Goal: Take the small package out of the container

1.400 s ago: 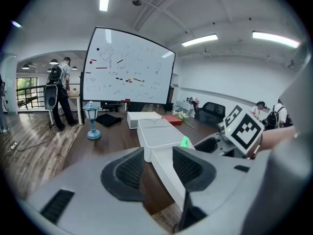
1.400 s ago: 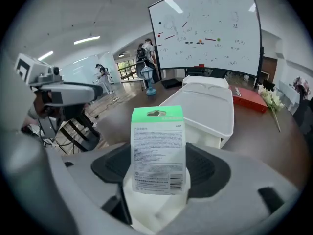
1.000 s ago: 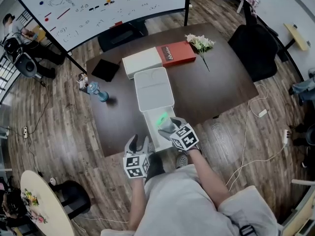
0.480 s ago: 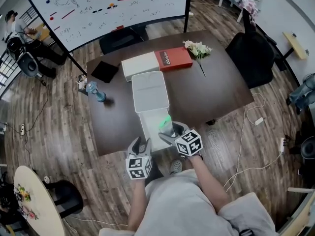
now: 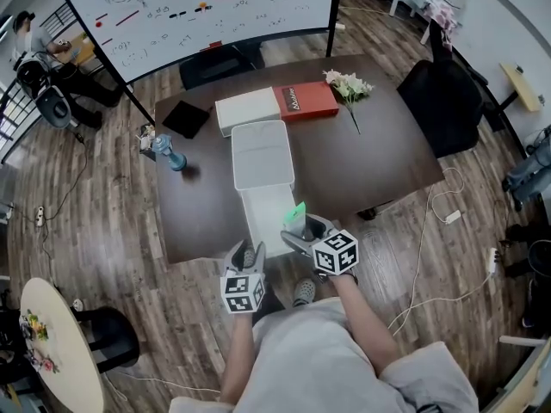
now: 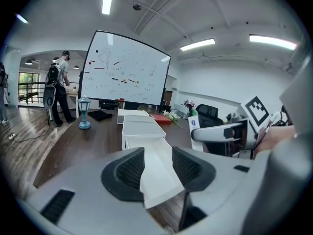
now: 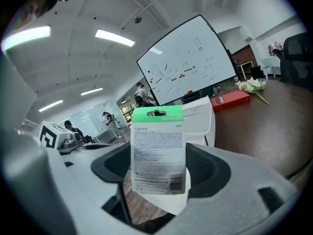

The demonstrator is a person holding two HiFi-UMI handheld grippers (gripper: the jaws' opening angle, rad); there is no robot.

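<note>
spanning dark table [image 5: 387,153], white container [image 5: 261,155], plank floor [image 5: 112,256], whiteboard [image 5: 215,7] behind

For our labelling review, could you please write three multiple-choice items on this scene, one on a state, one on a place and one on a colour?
1. The drawer of the white container is:
A. pulled out
B. pushed shut
C. taken right out

2. The small package is:
A. lying in the drawer
B. gripped in the right tongs
C. lying on the container's lid

3. The package's top band is:
A. red
B. blue
C. green

Key:
1 A: the head view shows the drawer drawn out toward the person, with the left tongs shut on its front edge.
2 B: the right gripper view shows the package upright between that gripper's pads.
3 C: the strip around the package's hanging hole is green.
</note>
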